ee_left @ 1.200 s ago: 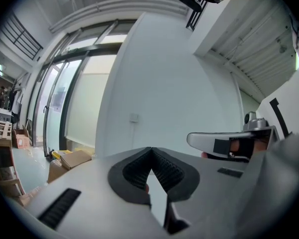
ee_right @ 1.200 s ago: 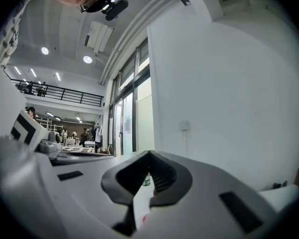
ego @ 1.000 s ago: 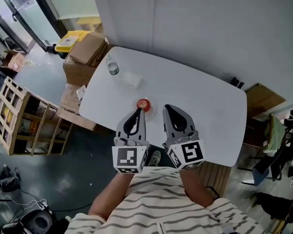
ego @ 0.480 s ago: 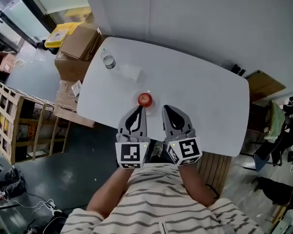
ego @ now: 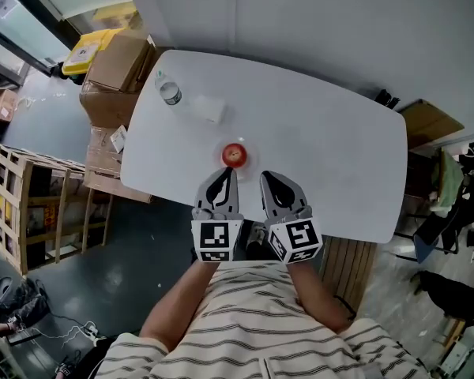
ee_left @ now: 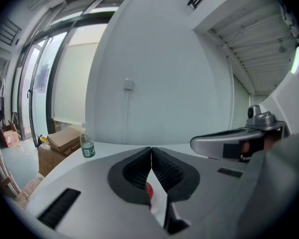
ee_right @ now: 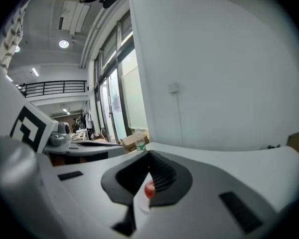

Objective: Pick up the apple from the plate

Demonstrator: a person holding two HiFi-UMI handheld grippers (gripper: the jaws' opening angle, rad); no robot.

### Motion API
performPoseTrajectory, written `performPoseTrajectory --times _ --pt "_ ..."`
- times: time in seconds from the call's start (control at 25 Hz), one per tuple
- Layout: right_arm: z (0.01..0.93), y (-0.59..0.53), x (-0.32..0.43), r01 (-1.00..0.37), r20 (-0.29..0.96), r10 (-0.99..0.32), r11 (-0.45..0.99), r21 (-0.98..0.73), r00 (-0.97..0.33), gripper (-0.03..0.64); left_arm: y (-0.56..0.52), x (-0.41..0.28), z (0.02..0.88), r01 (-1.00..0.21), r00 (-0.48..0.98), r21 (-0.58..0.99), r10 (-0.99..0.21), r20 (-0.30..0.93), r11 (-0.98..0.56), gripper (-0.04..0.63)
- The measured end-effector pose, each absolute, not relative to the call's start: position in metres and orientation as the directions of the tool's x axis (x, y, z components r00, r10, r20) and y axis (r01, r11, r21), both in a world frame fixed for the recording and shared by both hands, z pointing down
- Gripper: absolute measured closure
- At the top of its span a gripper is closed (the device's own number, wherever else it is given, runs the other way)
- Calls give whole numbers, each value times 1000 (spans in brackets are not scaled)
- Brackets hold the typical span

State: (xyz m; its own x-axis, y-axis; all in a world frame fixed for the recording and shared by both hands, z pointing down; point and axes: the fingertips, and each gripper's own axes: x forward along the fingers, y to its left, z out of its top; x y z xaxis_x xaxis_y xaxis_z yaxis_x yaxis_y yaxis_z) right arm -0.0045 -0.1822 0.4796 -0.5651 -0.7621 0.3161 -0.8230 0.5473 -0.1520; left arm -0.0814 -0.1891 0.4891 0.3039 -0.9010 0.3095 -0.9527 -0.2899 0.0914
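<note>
A red apple (ego: 234, 154) sits on a white plate (ego: 246, 163) that hardly stands out from the white table (ego: 324, 156), near the table's front edge. My left gripper (ego: 231, 172) is just short of the apple, its tips pointing at it, jaws shut and empty. My right gripper (ego: 264, 176) is beside it to the right, also shut and empty. In the left gripper view the apple (ee_left: 149, 188) peeks through the slit below the closed left gripper (ee_left: 151, 151). In the right gripper view the apple (ee_right: 149, 188) shows below the closed right gripper (ee_right: 149, 156).
A water bottle (ego: 167, 93) and a pale box (ego: 208, 109) stand at the table's far left. Cardboard boxes (ego: 114, 65) and a wooden rack (ego: 16, 204) lie left of the table. A slatted wooden seat (ego: 351, 263) sits at the front right. A wall runs behind the table.
Both grippers have sunk together toward the table's front edge, staying shut. The apple has not moved.
</note>
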Motion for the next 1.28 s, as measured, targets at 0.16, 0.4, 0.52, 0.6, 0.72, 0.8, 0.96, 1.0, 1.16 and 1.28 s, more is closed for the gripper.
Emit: performPoseTrajectory --times 0.16,0.4,0.52,0.6,0.72,0.8,0.96,1.0,1.16,1.28 --pt "496 -184 2 -837 347 -765 525 -152 -543 604 -191 -83 511 -956 291 78 -893 344 -282 589" --pt "523 -181 6 -844 402 -746 510 -167 -531 604 -193 -85 543 -958 286 85 -873 395 -275 589" --pt "527 -182 5 -842 411 -741 513 -166 -532 604 -195 -87 557 -959 278 72 -867 414 -273 588" --pt "529 -182 3 -840 415 -737 517 -164 -534 604 -197 -87 569 -958 282 74 -858 429 -278 584" --pt "532 -182 3 -837 424 -729 521 -164 -537 604 -198 -82 584 -952 300 85 -840 451 -294 506" --pt "535 -183 5 -837 429 -727 521 -165 -537 604 -198 -80 592 -950 304 82 -830 467 -301 487" --pt "538 -186 5 -839 435 -724 519 -166 -535 604 -199 -79 610 -949 304 81 -812 498 -305 454" --pt "539 -186 5 -839 436 -724 518 -167 -534 604 -200 -80 614 -949 303 81 -809 504 -305 443" --pt "540 -189 6 -841 442 -724 515 -166 -530 604 -203 -79 629 -947 306 81 -790 532 -312 391" --pt "542 -190 8 -842 445 -723 512 -167 -528 603 -204 -77 641 -943 311 77 -772 554 -324 363"
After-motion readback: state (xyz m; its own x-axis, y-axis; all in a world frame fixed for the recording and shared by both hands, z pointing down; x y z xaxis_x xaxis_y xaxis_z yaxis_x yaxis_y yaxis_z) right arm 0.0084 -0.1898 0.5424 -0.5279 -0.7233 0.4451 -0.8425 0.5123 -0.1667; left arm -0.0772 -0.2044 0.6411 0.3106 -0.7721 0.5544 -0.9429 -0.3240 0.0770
